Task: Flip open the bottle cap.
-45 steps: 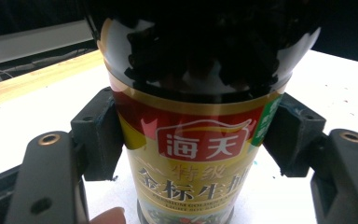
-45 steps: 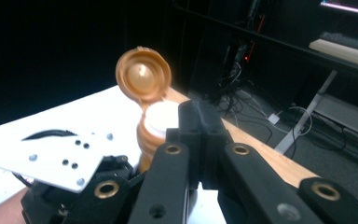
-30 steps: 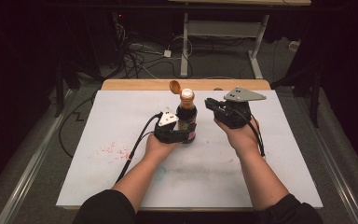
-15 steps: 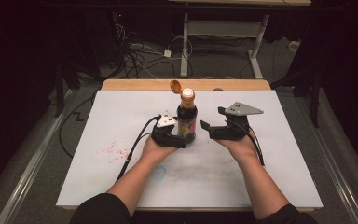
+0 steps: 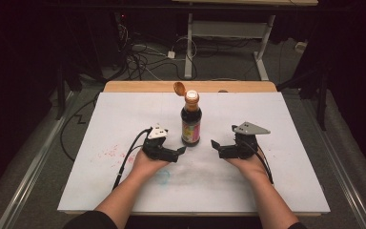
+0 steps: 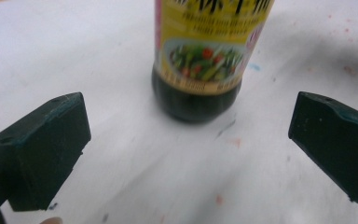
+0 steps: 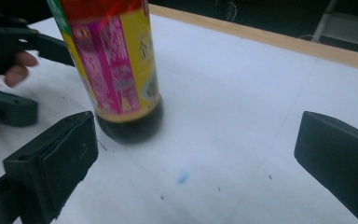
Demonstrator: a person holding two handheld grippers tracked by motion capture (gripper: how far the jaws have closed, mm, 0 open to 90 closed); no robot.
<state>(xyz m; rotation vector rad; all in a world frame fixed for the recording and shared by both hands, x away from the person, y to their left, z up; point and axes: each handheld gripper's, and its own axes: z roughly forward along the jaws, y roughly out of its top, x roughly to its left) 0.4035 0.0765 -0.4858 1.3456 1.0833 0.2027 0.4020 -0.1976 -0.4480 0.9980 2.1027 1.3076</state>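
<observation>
A dark sauce bottle (image 5: 191, 120) with a yellow and pink label stands upright on the white table cover (image 5: 124, 114), its orange flip cap (image 5: 179, 88) hinged open. In the left gripper view the bottle (image 6: 205, 56) is just ahead of my open left gripper (image 6: 189, 149). From above, the left gripper (image 5: 180, 151) rests on the table to the bottle's left, apart from it. My right gripper (image 5: 215, 145) lies to the bottle's right, also open and holding nothing. In the right gripper view the bottle (image 7: 116, 70) stands ahead of the left jaw, with the right gripper (image 7: 196, 163) wide apart.
The wooden table edge (image 5: 138, 86) runs along the far side. Faint red marks (image 5: 109, 153) and a blue smudge (image 5: 162, 176) stain the cover. Cables (image 5: 143, 52) and a desk frame (image 5: 228, 33) lie on the floor beyond the table.
My left gripper let go of the bottle and drew back toward the person. The right gripper also pulled back and down to the table. The bottle stays upright.
</observation>
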